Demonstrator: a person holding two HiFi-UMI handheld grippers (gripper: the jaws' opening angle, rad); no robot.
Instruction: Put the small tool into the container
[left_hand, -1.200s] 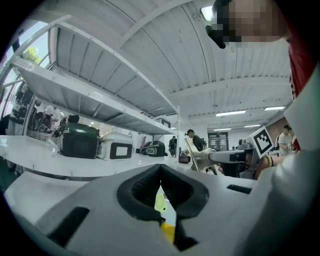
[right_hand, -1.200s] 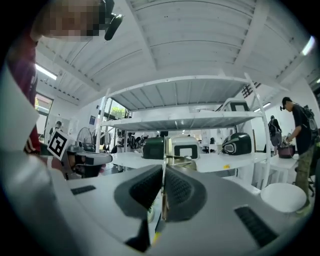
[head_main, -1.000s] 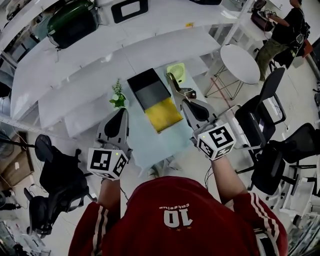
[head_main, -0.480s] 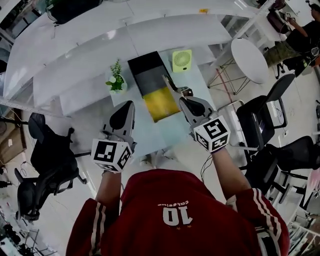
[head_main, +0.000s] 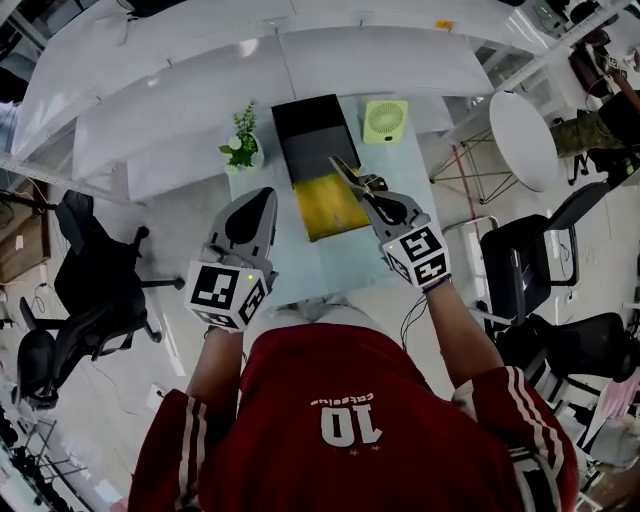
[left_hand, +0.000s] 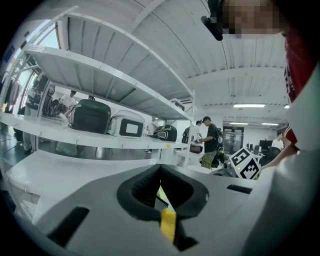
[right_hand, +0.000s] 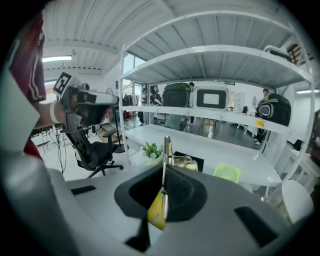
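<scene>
The container (head_main: 312, 135) is a long open box on the pale table (head_main: 300, 265), black at its far end and yellow at its near end (head_main: 325, 210). My right gripper (head_main: 372, 195) is shut on the small tool (head_main: 345, 172), a thin metal piece that points over the container's right edge. In the right gripper view the tool (right_hand: 166, 150) stands up between the closed jaws of the right gripper (right_hand: 165, 170), with the container (right_hand: 194, 162) beyond. My left gripper (head_main: 262, 198) hangs shut and empty left of the container. Through the left gripper (left_hand: 161, 169) only a yellow sliver shows.
A small potted plant (head_main: 240, 150) stands left of the container and a green desk fan (head_main: 384, 118) to its right. White shelving (head_main: 200, 60) runs behind the table. Office chairs (head_main: 95, 290) and a round white table (head_main: 523, 140) flank it.
Both grippers have moved forward toward the container. The right gripper, still holding the tool, has come from beside the container to over its right edge.
</scene>
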